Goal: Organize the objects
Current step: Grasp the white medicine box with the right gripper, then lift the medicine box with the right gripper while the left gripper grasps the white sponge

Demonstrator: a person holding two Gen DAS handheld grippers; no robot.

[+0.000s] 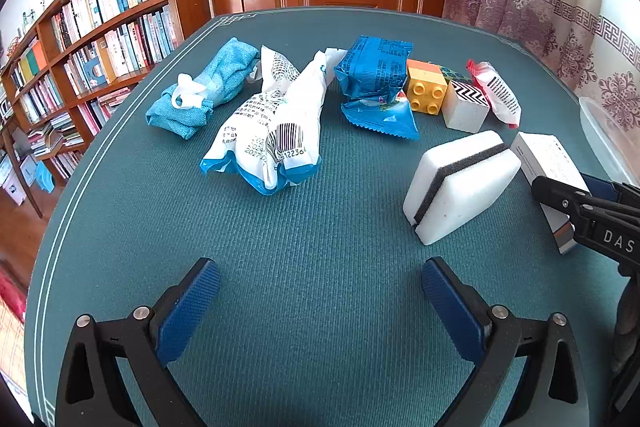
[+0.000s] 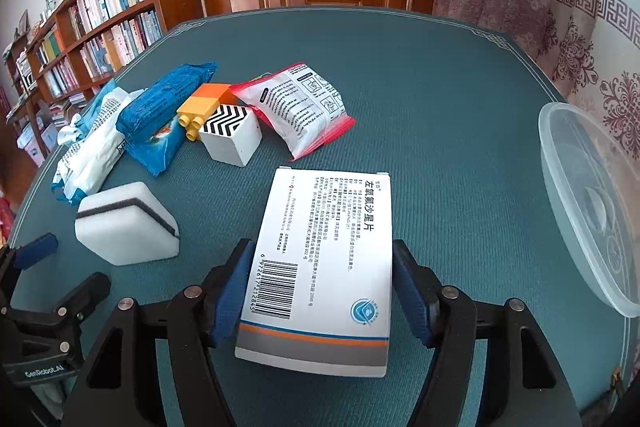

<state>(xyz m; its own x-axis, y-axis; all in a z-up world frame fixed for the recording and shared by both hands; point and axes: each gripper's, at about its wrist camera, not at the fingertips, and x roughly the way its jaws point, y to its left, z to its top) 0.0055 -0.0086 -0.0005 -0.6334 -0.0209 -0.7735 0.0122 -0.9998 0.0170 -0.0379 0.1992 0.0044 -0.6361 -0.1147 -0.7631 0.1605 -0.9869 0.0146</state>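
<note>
Right gripper (image 2: 320,291): jaws drawn in on the medicine box (image 2: 324,267), 1 pad at each long side, seemingly touching.
Box axis: long axis ran straight ahead along the fingers, flat on the table (image 2: 460,131).
Left gripper (image 1: 320,303): spread wide, nothing between; farther from the box.
Container (image 2: 580,203): clear tub lay ahead-right, apart, likely destination.

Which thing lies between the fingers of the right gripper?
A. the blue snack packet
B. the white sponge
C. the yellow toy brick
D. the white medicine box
D: the white medicine box lies between the fingers of the right gripper, on the table.
</note>
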